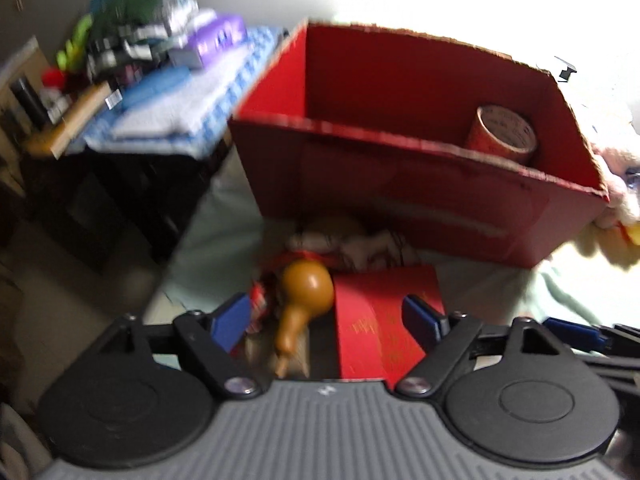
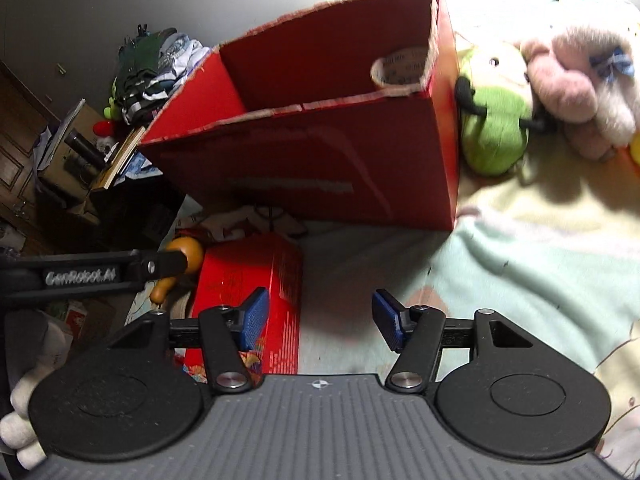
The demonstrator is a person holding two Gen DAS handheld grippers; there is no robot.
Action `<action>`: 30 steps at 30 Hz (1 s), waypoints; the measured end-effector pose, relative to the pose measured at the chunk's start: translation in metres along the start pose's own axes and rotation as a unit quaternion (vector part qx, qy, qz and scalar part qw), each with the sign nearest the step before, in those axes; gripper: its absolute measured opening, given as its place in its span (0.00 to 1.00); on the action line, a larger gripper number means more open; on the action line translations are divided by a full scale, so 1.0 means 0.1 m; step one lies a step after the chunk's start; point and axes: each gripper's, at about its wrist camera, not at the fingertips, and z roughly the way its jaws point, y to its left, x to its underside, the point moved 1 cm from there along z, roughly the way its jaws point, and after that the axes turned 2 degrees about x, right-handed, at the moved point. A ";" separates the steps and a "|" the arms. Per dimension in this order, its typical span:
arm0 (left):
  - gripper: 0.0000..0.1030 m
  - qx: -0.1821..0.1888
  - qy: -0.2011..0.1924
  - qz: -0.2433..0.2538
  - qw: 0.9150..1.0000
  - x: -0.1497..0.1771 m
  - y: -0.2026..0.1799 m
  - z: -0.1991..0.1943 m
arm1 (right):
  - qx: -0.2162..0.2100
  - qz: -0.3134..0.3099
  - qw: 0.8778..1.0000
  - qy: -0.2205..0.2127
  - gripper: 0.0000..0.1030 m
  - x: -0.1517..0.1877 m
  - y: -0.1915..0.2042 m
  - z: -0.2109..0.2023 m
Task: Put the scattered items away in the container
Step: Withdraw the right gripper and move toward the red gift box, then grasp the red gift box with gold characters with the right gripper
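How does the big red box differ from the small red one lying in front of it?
The big box stands upright with its top open, showing a tape roll inside; the small box lies flat and closed. The big box has plain sides with rough cut edges; the small box carries gold print. Both are red and rest on the same blanket.
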 end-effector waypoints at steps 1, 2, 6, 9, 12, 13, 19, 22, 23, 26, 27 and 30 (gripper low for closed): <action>0.79 0.016 0.008 -0.006 1.000 0.05 0.03 0.02 | -0.003 0.002 1.000 0.003 0.54 0.01 -0.02 0.01; 0.77 0.028 0.015 -0.011 0.999 0.09 0.04 0.05 | -0.006 0.004 1.000 0.005 0.53 0.02 -0.03 0.02; 0.75 0.061 0.026 -0.013 0.998 0.23 0.00 0.10 | -0.024 0.017 0.999 0.016 0.47 0.03 -0.07 0.07; 0.75 0.079 0.033 -0.011 0.996 0.28 -0.03 0.15 | -0.039 0.026 0.998 0.029 0.47 0.03 -0.08 0.13; 0.75 0.079 0.039 -0.005 0.996 0.31 -0.06 0.21 | -0.054 0.031 0.997 0.040 0.43 0.03 -0.06 0.18; 0.75 0.082 0.041 -0.004 0.996 0.32 -0.05 0.23 | -0.056 0.031 0.997 0.043 0.40 0.03 -0.05 0.20; 0.74 0.114 0.047 -0.028 0.992 0.33 0.05 0.32 | -0.073 0.051 0.994 0.059 0.39 0.00 -0.08 0.32; 0.73 0.142 0.056 -0.030 0.988 0.32 0.08 0.38 | -0.091 0.067 0.992 0.061 0.39 -0.02 -0.12 0.35; 0.73 0.146 0.055 -0.025 0.987 0.34 0.07 0.38 | -0.097 0.072 0.991 0.060 0.39 -0.02 -0.13 0.35; 0.73 0.144 0.048 -0.001 0.988 0.37 0.00 0.37 | -0.105 0.063 0.990 0.065 0.39 -0.04 -0.10 0.36; 0.72 0.143 0.048 0.004 0.989 0.37 -0.02 0.38 | -0.105 0.060 0.990 0.067 0.39 -0.03 -0.09 0.38; 0.72 0.140 0.049 0.018 0.989 0.35 -0.08 0.42 | -0.115 0.062 0.987 0.088 0.41 -0.01 -0.07 0.46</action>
